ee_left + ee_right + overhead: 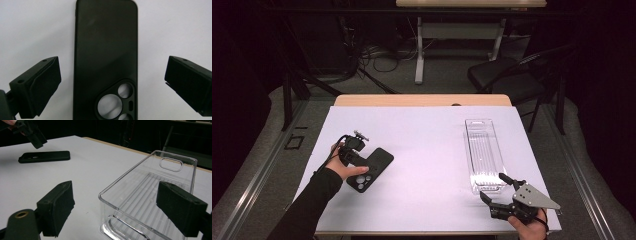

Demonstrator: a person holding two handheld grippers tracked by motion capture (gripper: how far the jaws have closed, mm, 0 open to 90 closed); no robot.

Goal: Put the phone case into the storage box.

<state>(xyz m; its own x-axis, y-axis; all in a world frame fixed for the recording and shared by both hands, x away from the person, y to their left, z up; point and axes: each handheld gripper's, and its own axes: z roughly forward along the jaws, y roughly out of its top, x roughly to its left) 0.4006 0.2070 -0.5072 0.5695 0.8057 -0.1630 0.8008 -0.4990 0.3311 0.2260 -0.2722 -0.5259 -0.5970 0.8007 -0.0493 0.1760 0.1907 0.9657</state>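
A black phone case [373, 167] lies flat on the white table cover, back up, camera cutouts toward the person. My left gripper [357, 159] hovers over it, open. In the left gripper view the case [106, 50] runs up the middle between the wide-apart jaws of my left gripper [112, 67], not touching them. A clear plastic tray [477, 121] lies lengthwise at the right, with nothing in it. My right gripper [492, 185] is open at its near end. In the right gripper view the tray's near corner [105, 195] sits between the jaws of my right gripper [120, 202].
The white cover [427, 140] spans the table, with a wooden edge [422, 100] at the back. Behind the table stand a black chair [507, 75] and a second table [462, 30]. The right gripper view shows the phone case [45, 156] and the left gripper [32, 132] far off.
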